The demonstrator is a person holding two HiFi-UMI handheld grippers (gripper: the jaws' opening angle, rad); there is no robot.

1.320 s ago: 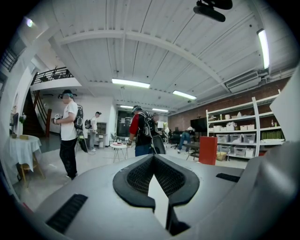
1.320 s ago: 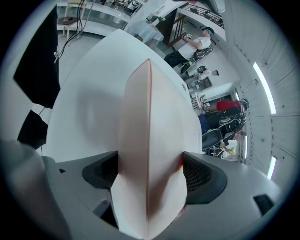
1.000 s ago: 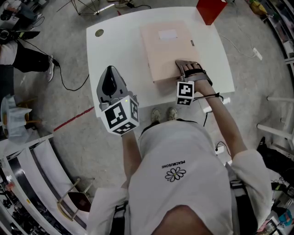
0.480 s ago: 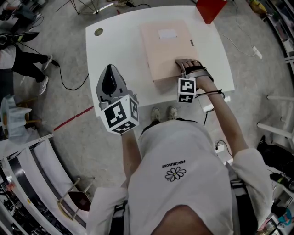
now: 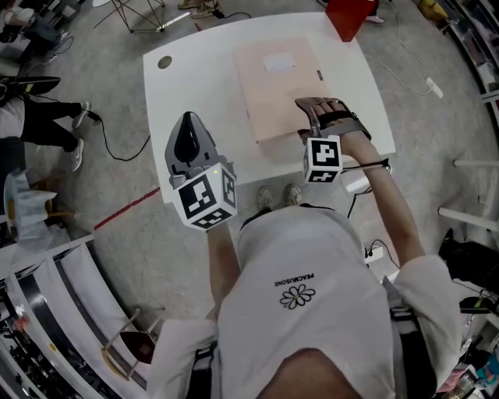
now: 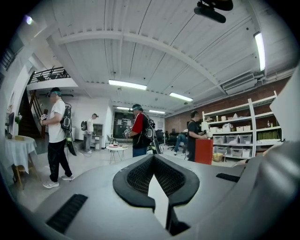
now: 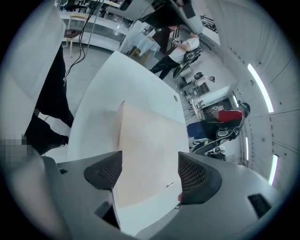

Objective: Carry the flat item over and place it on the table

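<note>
The white table [image 5: 195, 86] takes up the middle of the floor, and the person in a white shirt [image 5: 304, 312] stands at its near edge. A flat, pale pink folder [image 5: 277, 82] lies on the tabletop toward the far right side, with a small white label [image 5: 278, 62] near its far end. A red box [image 5: 347, 15] sits past it at the table's far corner. The right hand-held gripper [image 5: 316, 105] reaches over the folder's near edge with its jaws spread wide; in its own view the folder [image 7: 145, 154] lies flat between and beyond them, not pinched. The left hand-held gripper [image 5: 187, 125] is held up near the table's front left, jaws closed on nothing and pointing out across the room. A small round cap [image 5: 164, 61] sits near the table's far left corner.
</note>
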